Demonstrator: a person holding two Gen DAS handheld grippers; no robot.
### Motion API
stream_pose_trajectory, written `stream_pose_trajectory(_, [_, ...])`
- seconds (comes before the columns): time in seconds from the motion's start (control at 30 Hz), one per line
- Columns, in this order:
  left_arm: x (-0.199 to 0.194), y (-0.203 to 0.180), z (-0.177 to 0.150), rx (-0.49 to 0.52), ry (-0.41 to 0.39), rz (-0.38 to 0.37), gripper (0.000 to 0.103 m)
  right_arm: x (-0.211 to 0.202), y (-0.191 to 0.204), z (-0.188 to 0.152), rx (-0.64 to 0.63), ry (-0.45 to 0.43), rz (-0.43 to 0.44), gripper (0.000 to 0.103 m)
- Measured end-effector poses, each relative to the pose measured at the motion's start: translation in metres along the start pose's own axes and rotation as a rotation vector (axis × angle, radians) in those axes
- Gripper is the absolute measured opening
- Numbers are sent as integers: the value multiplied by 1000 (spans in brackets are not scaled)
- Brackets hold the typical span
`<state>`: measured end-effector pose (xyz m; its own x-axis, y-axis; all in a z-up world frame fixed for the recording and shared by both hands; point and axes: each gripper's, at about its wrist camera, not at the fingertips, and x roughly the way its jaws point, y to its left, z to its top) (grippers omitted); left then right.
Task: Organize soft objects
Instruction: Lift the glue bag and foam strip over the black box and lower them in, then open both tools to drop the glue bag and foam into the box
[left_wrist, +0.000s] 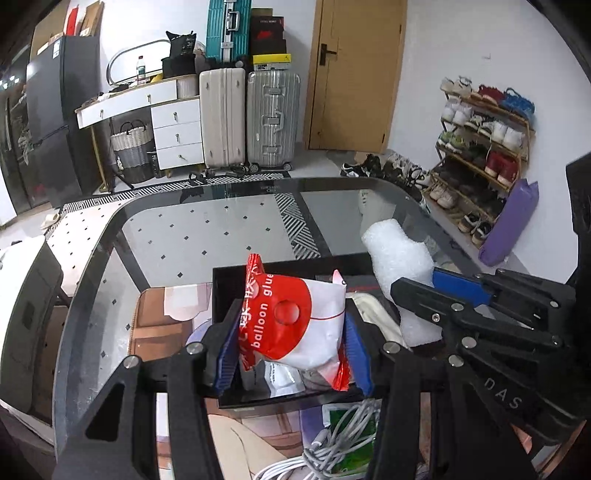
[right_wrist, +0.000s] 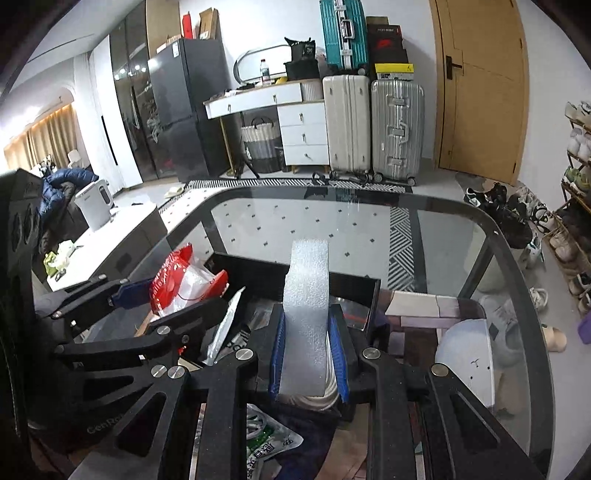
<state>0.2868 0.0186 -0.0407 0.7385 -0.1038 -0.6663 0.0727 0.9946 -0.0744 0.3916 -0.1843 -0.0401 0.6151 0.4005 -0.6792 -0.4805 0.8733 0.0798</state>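
Note:
My left gripper (left_wrist: 291, 332) is shut on a red and white "balloon glue" packet (left_wrist: 295, 321) and holds it over a black open box (left_wrist: 236, 280) on the glass table. The packet also shows in the right wrist view (right_wrist: 184, 284). My right gripper (right_wrist: 306, 347) is shut on a white foam strip (right_wrist: 306, 295), upright over the same black box (right_wrist: 354, 282). In the left wrist view the foam strip (left_wrist: 399, 269) and right gripper (left_wrist: 424, 299) sit at the right. Other packets lie in the box.
The glass table (left_wrist: 207, 229) has a dark rim. White cables (left_wrist: 332, 439) and a green packet (right_wrist: 266, 446) lie near its front. Beyond the table stand suitcases (left_wrist: 251, 118), a white dresser (left_wrist: 173, 122), a door and a shoe rack (left_wrist: 480, 155).

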Motion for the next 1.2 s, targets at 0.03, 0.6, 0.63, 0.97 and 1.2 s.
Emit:
stream_pose_trajectory(0.03, [0,0,-1,4,2,4,50,3,-1,-1,-1,9,4,23])
stream_pose_trajectory(0.6, [7,3,-5,4,57,-12,63,7,-5,-10,54,82,25,27])
stream_pose_trajectory(0.63, [7,3,-5,8,57,-6,65,7,-7,-11,67,94,28,30])
stream_pose_trajectory(0.97, [-8,8,-3,2,37,-33,80,-21,-11,-18,77,83,38,35])
stream_pose_trajectory(1.2, [-36,4,-26,54,36,-78,80,-33,-7,-48,67,182,87,35])
